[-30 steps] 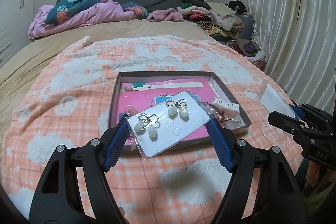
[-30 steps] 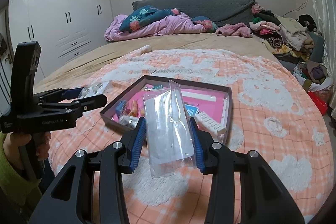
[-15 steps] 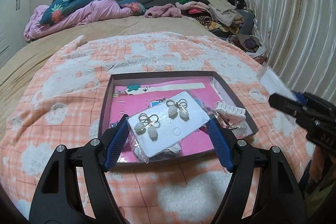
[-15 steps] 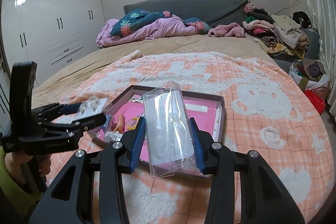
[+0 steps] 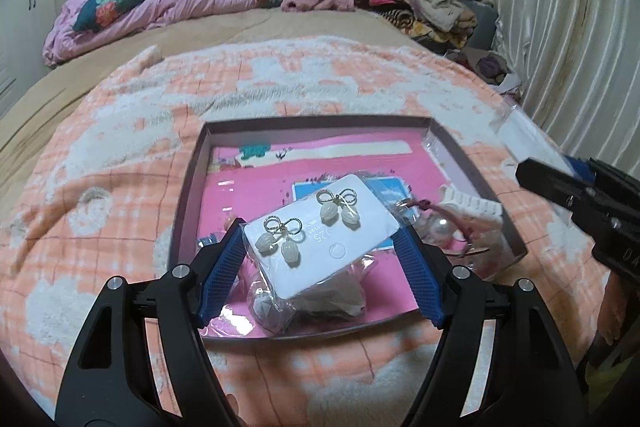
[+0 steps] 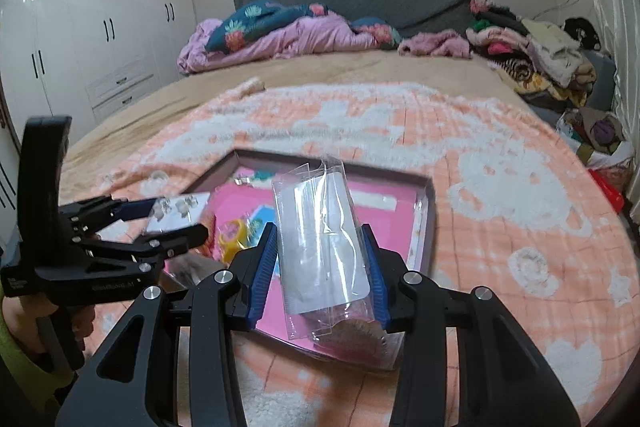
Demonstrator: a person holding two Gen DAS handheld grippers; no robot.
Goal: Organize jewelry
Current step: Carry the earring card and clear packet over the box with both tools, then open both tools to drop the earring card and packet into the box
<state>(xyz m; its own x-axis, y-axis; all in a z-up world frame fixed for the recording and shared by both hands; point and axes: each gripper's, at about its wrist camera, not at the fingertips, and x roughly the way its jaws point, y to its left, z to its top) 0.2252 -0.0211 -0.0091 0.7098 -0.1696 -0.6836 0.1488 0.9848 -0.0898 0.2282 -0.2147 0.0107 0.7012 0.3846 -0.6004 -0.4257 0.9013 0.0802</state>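
**Two packets held over the tray, neither one put down yet**

The left gripper [image 5: 320, 267] pinches a white earring card [image 5: 320, 233] in its clear sleeve, the blue pads pressing on the card's two short ends. The card carries two bow-shaped earrings with pale drops and hangs above the near edge of the box tray [image 5: 188, 187], which lies on the orange and white blanket [image 5: 120, 131] covering the bed.

The right gripper [image 6: 322, 269] is closed on an upright clear plastic bag [image 6: 320, 227] with a white card inside, and holds it over the tray's near right corner.

Inside the tray the pink floor already carries several things: a long cream strip along the far edge, a blue card in the middle, a white comb-like clip [image 5: 474, 205] and a pearl piece [image 5: 438, 227] by the right edge, and a yellow ring-shaped piece [image 6: 234, 241] toward the left side. These seem to be sorted, or at least gathered.

By my reading the job is well under way but unfinished: both held packets have yet to be laid in the tray. Whether more jewelry waits outside the tray cannot be told.
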